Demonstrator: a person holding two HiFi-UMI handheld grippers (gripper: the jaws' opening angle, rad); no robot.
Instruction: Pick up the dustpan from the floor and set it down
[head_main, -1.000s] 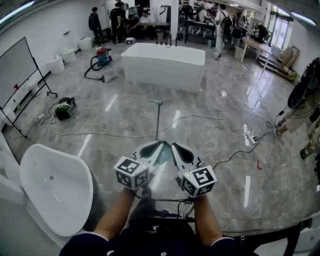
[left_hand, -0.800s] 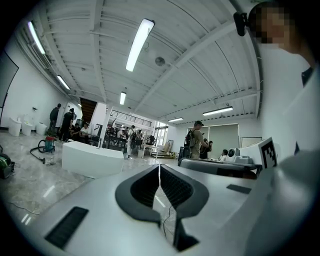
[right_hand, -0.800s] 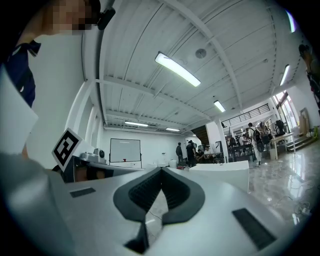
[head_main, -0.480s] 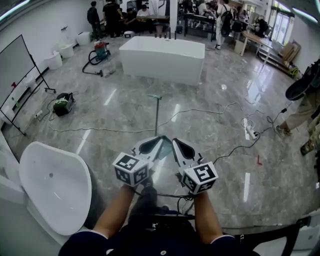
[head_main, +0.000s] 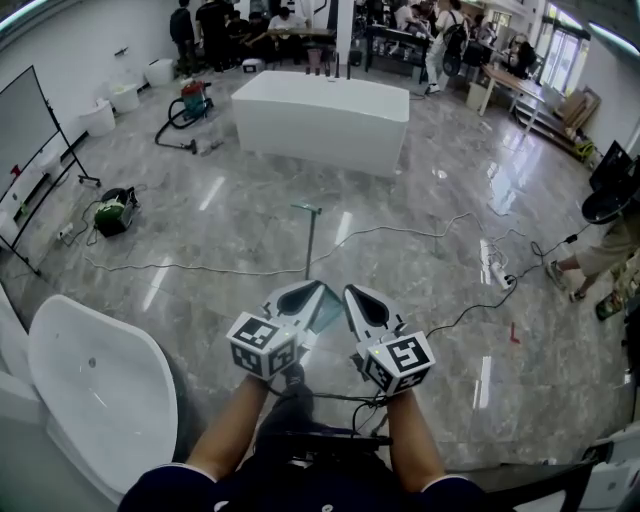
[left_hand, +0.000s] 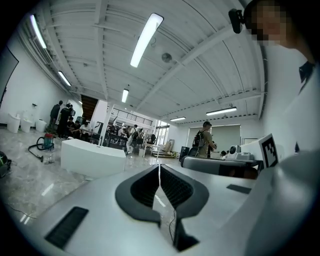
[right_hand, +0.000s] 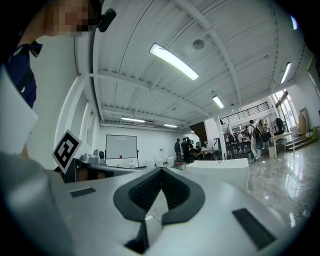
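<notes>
The dustpan (head_main: 309, 240) stands on the grey floor ahead of me. Its thin upright handle ends in a teal grip, and its teal pan shows low down between my two grippers, partly hidden by them. My left gripper (head_main: 320, 288) (left_hand: 159, 165) is shut with nothing between its fingers, just left of the pan. Beside it my right gripper (head_main: 349, 291) (right_hand: 161, 170) is shut and empty too, just right of the pan. Both point forward, about level. Whether either touches the dustpan I cannot tell.
A white bathtub (head_main: 320, 122) stands farther ahead and another white tub (head_main: 90, 390) lies close at my left. Cables and a power strip (head_main: 497, 272) lie on the floor to the right. A person (head_main: 600, 245) stands at the right edge; several people are at the back.
Both grippers stay shut, side by side, and have moved forward with me. The white tub at the left has slid toward the lower left of the head view.
</notes>
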